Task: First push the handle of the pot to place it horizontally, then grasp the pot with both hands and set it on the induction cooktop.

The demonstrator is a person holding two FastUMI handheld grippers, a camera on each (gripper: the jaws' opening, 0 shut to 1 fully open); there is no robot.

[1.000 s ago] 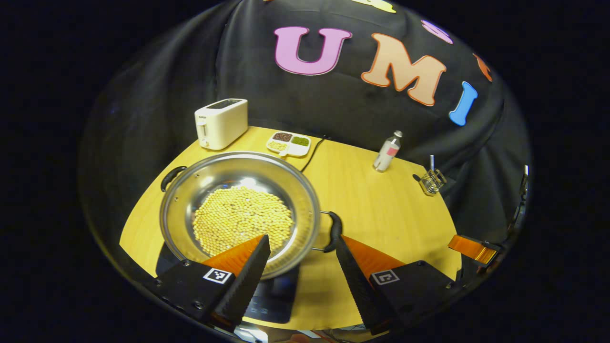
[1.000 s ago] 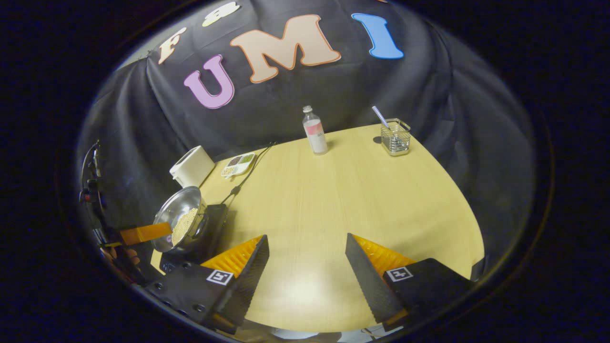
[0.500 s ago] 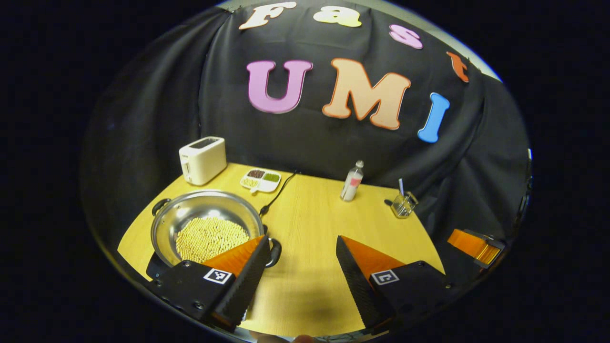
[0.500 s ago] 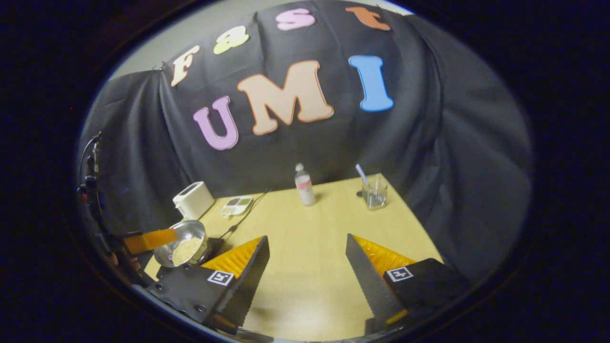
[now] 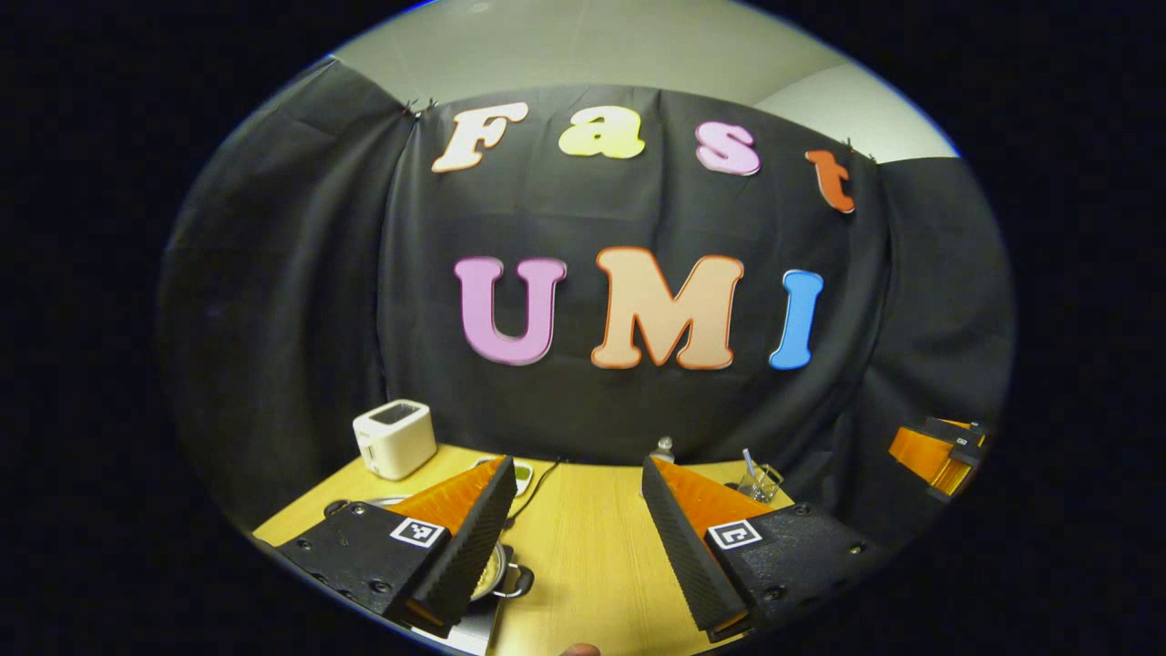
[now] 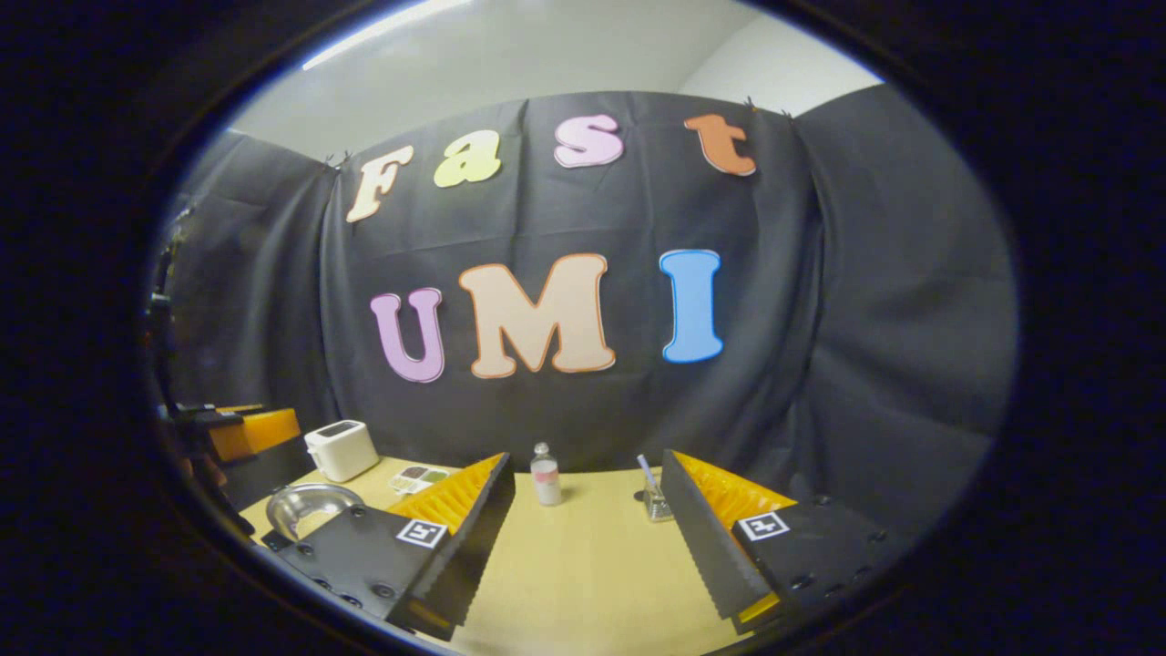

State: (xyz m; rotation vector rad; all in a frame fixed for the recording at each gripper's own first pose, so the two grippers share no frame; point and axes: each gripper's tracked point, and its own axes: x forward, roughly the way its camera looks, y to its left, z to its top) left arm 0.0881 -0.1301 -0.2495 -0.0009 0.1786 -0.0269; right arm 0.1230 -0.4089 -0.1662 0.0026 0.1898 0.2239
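Note:
The steel pot (image 6: pixel 305 504) stands at the table's left end, low and far off in the right gripper view. In the left gripper view my left finger covers most of it; one black handle (image 5: pixel 516 580) and a bit of rim (image 5: pixel 387 500) stick out. A corner of the induction cooktop (image 5: pixel 480 627) lies under it. My left gripper (image 5: pixel 576 466) is open, raised and back from the pot, holding nothing. My right gripper (image 6: pixel 588 456) is open over the table's middle, holding nothing. Each gripper shows at the other view's edge: the right gripper (image 5: pixel 938 451), the left gripper (image 6: pixel 246 431).
A white toaster (image 5: pixel 393 439) stands at the back left, with a divided dish of beans (image 6: pixel 419 475) beside it. A small bottle (image 6: pixel 547 476) and a glass with a straw (image 6: pixel 654 498) stand along the back edge of the wooden table (image 6: pixel 592 574).
Both grippers have drawn back from the pot and tipped upward, so the wall now takes up most of each view. The pot has stayed on the cooktop. Both grippers stayed open.

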